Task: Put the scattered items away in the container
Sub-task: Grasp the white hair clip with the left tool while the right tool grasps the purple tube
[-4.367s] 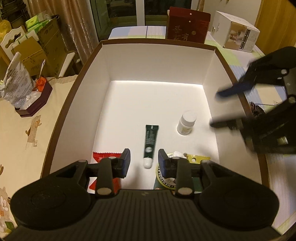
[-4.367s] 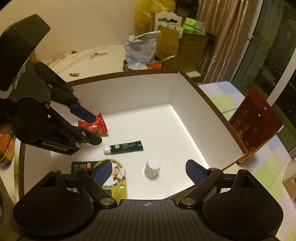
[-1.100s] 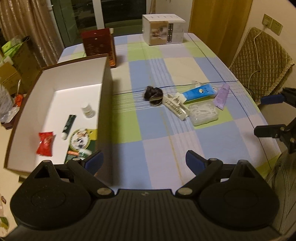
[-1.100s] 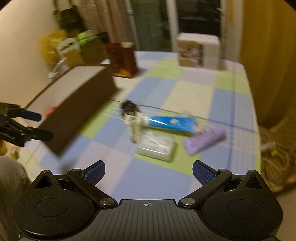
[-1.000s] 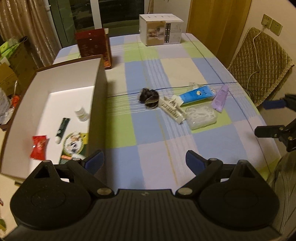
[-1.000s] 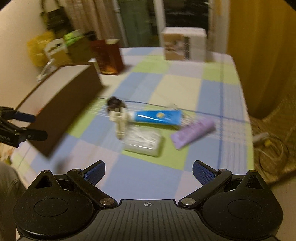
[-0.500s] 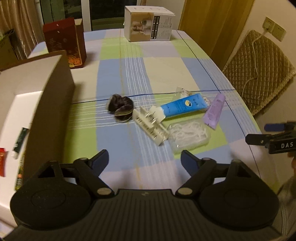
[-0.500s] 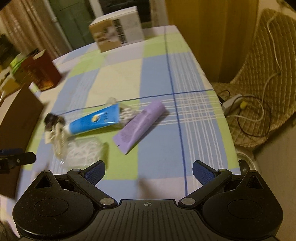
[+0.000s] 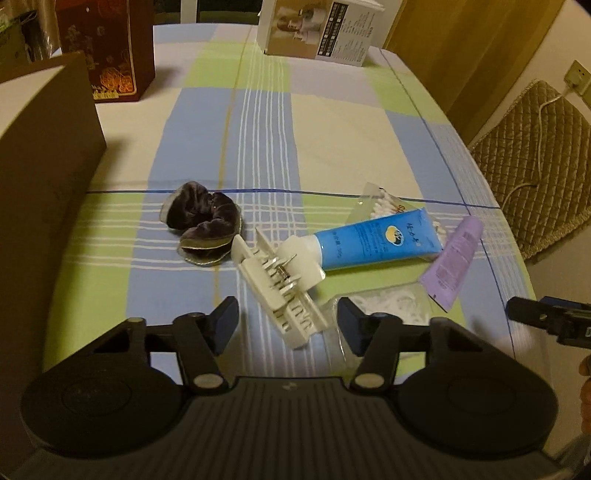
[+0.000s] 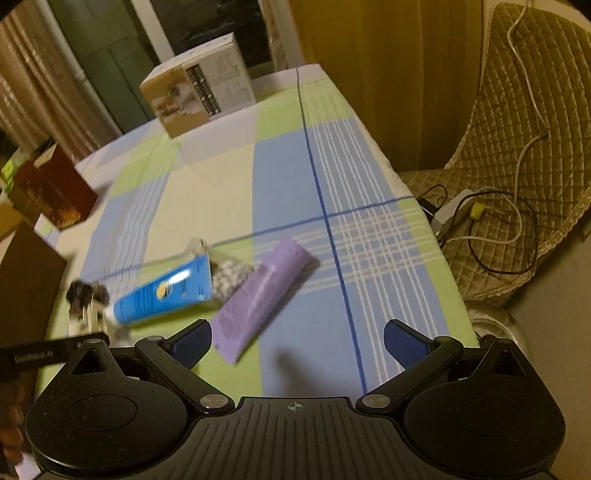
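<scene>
The white claw hair clip (image 9: 280, 284) lies on the checked tablecloth, its near end between the fingers of my left gripper (image 9: 288, 321). The jaws are closing, with a gap left on both sides of the clip. Around it lie a dark velvet scrunchie (image 9: 203, 221), a blue tube (image 9: 373, 240), a purple tube (image 9: 454, 262) and a clear bag of white picks (image 9: 391, 299). The brown container (image 9: 48, 147) stands at the left. My right gripper (image 10: 297, 341) is open and empty, just short of the purple tube (image 10: 262, 295) and right of the blue tube (image 10: 166, 291).
A dark red box (image 9: 107, 48) and a white carton (image 9: 321, 33) stand at the table's far end. A quilted chair (image 9: 535, 155) with cables (image 10: 480, 221) sits beyond the right table edge. A small bag of cotton swabs (image 9: 380, 203) lies behind the blue tube.
My left gripper came down and forward over the scattered items and its jaws narrowed around the hair clip. My right gripper swung right and lower toward the purple tube.
</scene>
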A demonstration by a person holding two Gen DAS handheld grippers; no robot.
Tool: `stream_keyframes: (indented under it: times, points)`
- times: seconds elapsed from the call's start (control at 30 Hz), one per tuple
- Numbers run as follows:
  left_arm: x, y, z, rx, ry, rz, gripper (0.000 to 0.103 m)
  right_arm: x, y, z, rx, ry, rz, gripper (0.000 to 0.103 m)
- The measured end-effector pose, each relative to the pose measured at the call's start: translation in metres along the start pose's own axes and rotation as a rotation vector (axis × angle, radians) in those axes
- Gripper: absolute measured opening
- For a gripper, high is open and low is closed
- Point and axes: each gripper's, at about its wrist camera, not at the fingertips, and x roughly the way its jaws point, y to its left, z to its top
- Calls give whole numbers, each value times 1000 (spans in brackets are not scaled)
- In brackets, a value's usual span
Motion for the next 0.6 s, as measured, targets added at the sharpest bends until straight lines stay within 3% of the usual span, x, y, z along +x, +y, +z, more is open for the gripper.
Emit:
stream_keyframes:
  times: [0.07,0.13,0.2,0.33,0.43,0.6]
  points:
    - [3,2,3,-15,-13,-2,49,5,4,6,10,-20,-8,103]
    - [7,4,7,-18,-16,3,44,12,8,11,21,-40,-25,103]
    - [12,6,9,-18,-7,7,42,22,12,17,33,-52,-32,88]
    - [18,9,8,-4,2,8,34,48,16,25,58,-49,-72,85]
    - [16,9,4,35,-7,16,29,65,18,26,27,-1,-87,50]
    - [8,15,-6,108,-4,39,26,65,19,17,-45,42,-51,35]
